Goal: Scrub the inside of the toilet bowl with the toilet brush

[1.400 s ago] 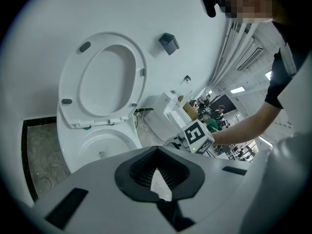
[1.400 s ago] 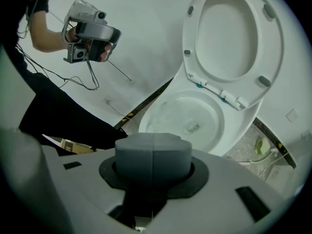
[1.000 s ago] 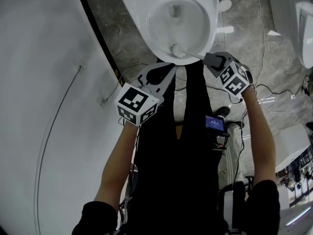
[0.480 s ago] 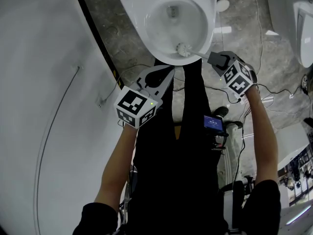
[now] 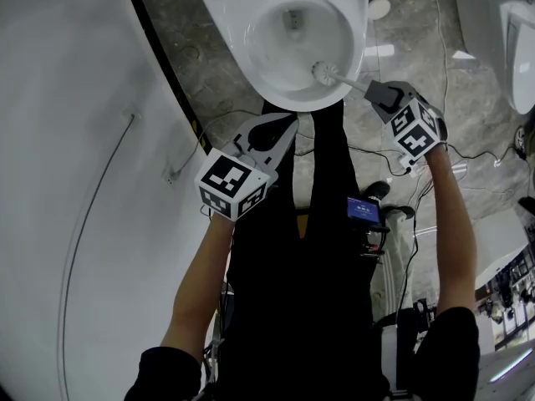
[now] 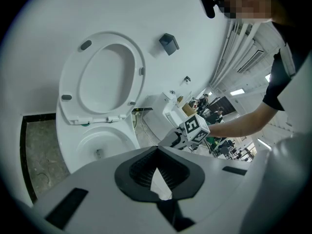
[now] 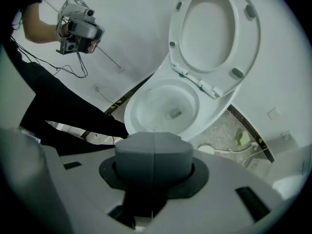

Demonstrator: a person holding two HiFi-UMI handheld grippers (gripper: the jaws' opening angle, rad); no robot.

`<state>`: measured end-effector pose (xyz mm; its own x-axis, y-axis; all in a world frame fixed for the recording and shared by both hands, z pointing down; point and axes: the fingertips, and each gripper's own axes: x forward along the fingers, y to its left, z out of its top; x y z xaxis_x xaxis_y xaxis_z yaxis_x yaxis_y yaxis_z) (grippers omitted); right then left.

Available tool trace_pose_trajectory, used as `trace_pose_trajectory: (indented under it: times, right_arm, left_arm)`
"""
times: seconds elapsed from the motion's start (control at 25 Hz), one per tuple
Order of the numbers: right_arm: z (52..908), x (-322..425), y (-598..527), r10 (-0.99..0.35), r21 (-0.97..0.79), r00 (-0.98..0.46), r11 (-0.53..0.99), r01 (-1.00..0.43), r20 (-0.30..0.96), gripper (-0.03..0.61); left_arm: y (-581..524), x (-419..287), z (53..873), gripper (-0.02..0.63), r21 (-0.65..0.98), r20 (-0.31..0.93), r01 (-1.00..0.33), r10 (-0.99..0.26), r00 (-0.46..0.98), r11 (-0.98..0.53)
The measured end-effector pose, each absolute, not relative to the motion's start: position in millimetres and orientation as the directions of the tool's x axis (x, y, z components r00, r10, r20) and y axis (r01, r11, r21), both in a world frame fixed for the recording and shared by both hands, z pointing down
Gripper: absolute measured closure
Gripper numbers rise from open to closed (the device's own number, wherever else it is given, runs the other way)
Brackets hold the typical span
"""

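The white toilet bowl [image 5: 272,53] is at the top of the head view, with its seat and lid [image 6: 105,77] raised. The toilet brush head [image 5: 321,72] is inside the bowl against its right wall. The handle [image 5: 351,83] runs back to my right gripper [image 5: 378,93], which is shut on it. In the right gripper view the closed grey jaws of my right gripper [image 7: 153,152] hide the brush, and the bowl [image 7: 165,106] lies beyond. My left gripper [image 5: 284,124] hovers shut and empty below the bowl's front rim, seen up close as my left gripper [image 6: 158,179].
A white wall [image 5: 75,140] stands close on the left, with a black-and-yellow strip [image 5: 194,122] at its base. Cables [image 5: 456,153] lie over the stone floor on the right. A white round object [image 5: 384,8] sits right of the toilet, and another white fixture [image 5: 522,53] stands at the far right.
The brush head has slid from the near rim of the bowl up along the right side. My right gripper moved right and slightly up with it. The left gripper barely moved.
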<state>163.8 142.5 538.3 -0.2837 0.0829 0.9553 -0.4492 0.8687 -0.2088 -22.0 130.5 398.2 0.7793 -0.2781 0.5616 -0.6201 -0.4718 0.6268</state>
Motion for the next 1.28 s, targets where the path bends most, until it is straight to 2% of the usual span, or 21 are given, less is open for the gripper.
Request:
trace_pose_trajectory:
  times: [1.28]
  right_arm:
    - [523.2,174.0,66.6,-0.143,0.050,-0.169,0.886,-0.461,0.975,0.425]
  left_arm:
    - [132.2,-22.2,399.0,0.602,0.630,0.560,-0.621,-0.281,0.780,-0.467]
